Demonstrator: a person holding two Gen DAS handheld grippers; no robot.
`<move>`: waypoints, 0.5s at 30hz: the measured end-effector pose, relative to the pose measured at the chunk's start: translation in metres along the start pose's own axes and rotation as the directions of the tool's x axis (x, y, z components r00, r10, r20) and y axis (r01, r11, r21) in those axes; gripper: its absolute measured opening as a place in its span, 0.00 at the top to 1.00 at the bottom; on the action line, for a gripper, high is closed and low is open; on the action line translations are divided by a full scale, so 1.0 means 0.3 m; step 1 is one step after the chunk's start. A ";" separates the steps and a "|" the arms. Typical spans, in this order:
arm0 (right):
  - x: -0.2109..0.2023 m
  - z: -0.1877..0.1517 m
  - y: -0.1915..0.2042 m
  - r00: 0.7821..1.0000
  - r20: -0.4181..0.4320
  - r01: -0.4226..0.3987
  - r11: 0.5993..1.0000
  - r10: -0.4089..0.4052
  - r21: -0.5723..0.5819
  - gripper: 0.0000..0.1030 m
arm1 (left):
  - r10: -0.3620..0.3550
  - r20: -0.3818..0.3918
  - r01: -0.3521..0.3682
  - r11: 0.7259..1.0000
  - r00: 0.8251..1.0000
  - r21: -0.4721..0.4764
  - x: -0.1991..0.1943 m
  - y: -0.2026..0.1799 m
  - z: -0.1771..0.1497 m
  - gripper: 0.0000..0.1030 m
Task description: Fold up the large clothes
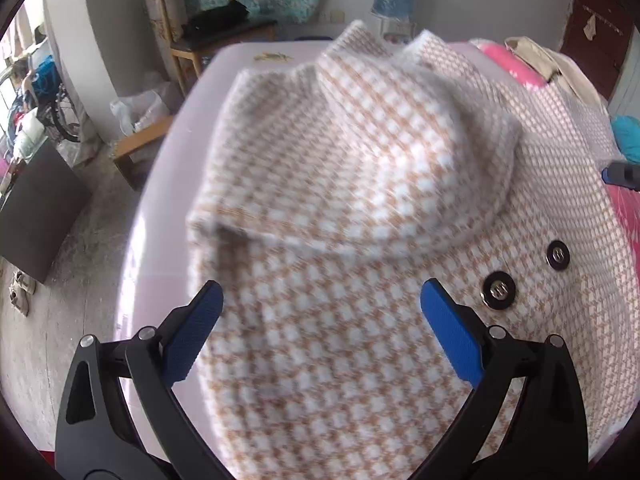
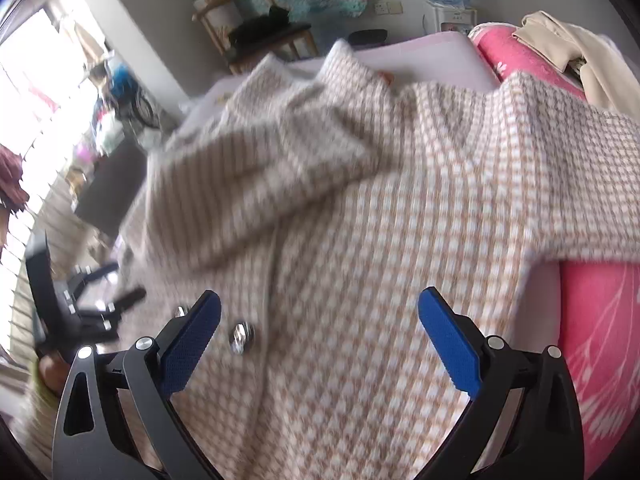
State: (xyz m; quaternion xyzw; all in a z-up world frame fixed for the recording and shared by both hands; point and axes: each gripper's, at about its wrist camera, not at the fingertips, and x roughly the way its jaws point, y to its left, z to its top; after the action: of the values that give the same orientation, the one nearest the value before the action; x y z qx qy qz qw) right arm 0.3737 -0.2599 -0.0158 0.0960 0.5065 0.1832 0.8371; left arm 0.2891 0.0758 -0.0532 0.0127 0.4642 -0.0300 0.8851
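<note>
The left gripper (image 1: 320,320) has its blue pads spread wide with nothing between them; directly beneath and ahead of it lies the checked coat (image 1: 340,240), tan and white, spread over a pale lilac bed (image 1: 160,200); just right of its right pad sit two dark snap buttons (image 1: 498,290); further ahead a sleeve (image 1: 320,152) is folded across the coat's body, its cuff end towards the left pad; the weave there is smeared by blur. The right gripper (image 2: 320,328) is likewise wide apart and holds nothing; the coat (image 2: 380,260) fills the space under it; a metal snap (image 2: 239,336) lies just inside its left pad, a second is half hidden behind that pad; everything here is motion-blurred, so fold edges are hard to trace. To its left the other gripper (image 2: 80,308) shows only as dark, streaked parts; to its right a pink quilt (image 2: 600,340) is cut off by the frame; beyond the coat, a wooden chair (image 2: 256,28) stands at the wall.
</note>
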 end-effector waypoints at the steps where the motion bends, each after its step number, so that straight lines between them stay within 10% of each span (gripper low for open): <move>1: 0.011 0.039 -0.022 1.000 0.000 -0.017 0.999 0.017 0.029 0.14 | 0.009 0.004 -0.009 1.000 1.000 -0.019 -0.001 0.020 0.001 0.07; 15: 0.351 0.300 -0.159 0.994 -0.104 0.002 0.964 0.027 0.267 0.56 | -0.001 0.002 0.001 0.987 1.000 -0.163 0.031 0.184 -0.008 0.50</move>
State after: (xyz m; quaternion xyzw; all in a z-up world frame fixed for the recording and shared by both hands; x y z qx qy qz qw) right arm 0.5074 -0.2586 -0.0758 0.2010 0.5698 0.1235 0.7872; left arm 0.2959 0.1307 -0.0626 -0.0598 0.4642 0.0077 0.8837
